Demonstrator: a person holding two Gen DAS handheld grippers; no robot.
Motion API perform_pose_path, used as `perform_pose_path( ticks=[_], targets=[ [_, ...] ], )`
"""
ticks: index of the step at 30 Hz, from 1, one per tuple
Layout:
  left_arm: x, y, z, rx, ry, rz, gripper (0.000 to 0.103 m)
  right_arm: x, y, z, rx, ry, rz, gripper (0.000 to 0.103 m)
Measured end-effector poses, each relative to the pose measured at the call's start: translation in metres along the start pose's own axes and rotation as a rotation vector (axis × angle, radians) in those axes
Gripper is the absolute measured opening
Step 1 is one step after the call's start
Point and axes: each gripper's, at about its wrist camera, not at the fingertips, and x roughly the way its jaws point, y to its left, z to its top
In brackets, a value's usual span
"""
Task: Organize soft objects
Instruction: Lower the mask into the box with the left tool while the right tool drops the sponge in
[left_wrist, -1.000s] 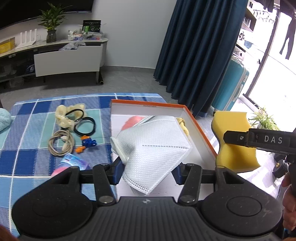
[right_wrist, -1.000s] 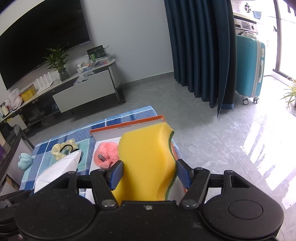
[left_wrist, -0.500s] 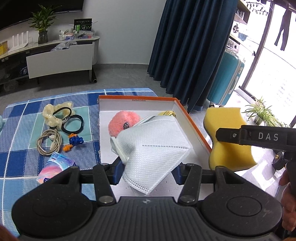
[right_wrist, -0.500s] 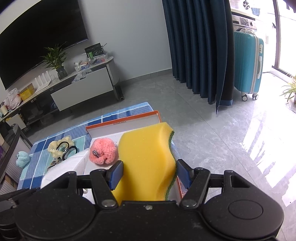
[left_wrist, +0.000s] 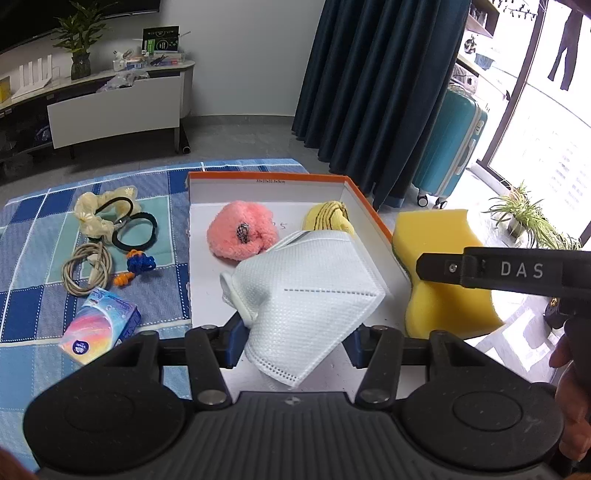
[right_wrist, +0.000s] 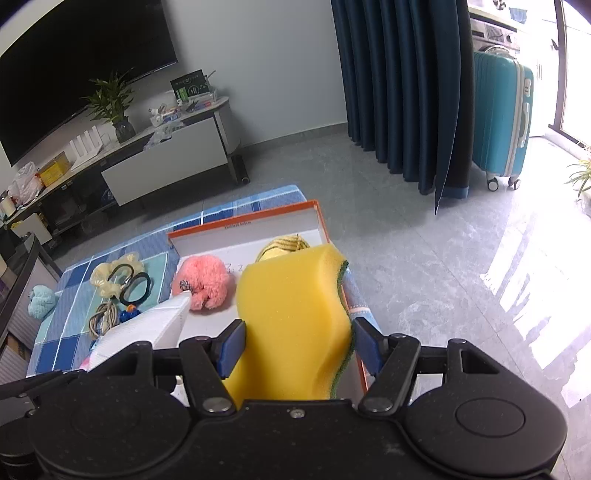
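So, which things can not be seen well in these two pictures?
- Yellow striped toy, left view: near part hidden by the mask.
- Sponge, right view: lower end hidden by the claw body.
- Box, both views: near edge hidden by the claws.
- Label on the box wall, left view: print too small.

Left claw (left_wrist: 293, 341): matte black housing with a ribbed central panel. A round, shallow recessed disc sits on each side of the panel. Two black linkage arms run forward from the panel, each pinned by a silver round-head screw. Blue pads (left_wrist: 233, 341) face the inner fingertips.

Right claw (right_wrist: 295, 347): identical housing, discs, silver screws and blue pads (right_wrist: 231, 347). Seen from the left claw, its black side bar carries white "DAS" lettering and one small screw.
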Motion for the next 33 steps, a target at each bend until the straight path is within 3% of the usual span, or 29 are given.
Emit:
perform_pose_path(
  ticks=[33],
  targets=[
    [0.010,0.001,-0.006,-0.012,0.037,0.008,0.053,0.015,-0.002,-0.009,-0.007,0.055,0.010,0.080]
  ],
)
